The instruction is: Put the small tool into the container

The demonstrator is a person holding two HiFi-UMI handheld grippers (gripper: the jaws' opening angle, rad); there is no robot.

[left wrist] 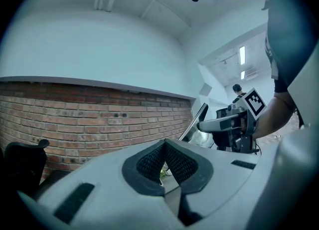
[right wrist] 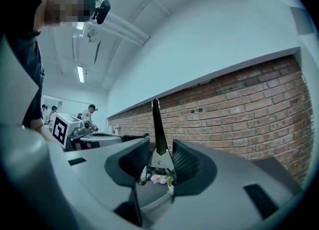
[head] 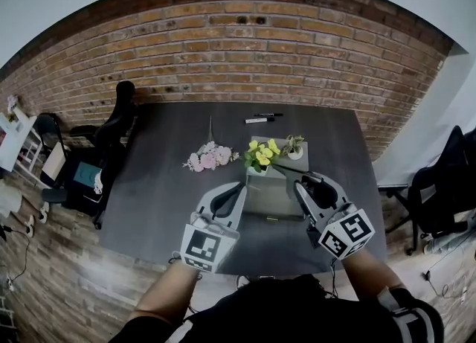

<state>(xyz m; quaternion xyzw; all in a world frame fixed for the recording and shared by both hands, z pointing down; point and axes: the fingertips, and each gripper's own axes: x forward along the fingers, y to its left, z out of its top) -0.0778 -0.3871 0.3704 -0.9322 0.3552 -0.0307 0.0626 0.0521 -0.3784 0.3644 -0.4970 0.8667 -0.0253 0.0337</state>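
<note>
Hovering just left of the grey container on the dark worktop, the left gripper is pressing its jaws together on nothing. At the container's right edge, the right gripper is clamping the small tool, whose dark tip is sticking out past the jaws.

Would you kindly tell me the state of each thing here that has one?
left tongs: shut, empty.
right tongs: shut on the small tool, which stands upright.
container: on the table, lid apparently raised, tool not yet inside.
pink flowers: lying flat on the table.
</note>
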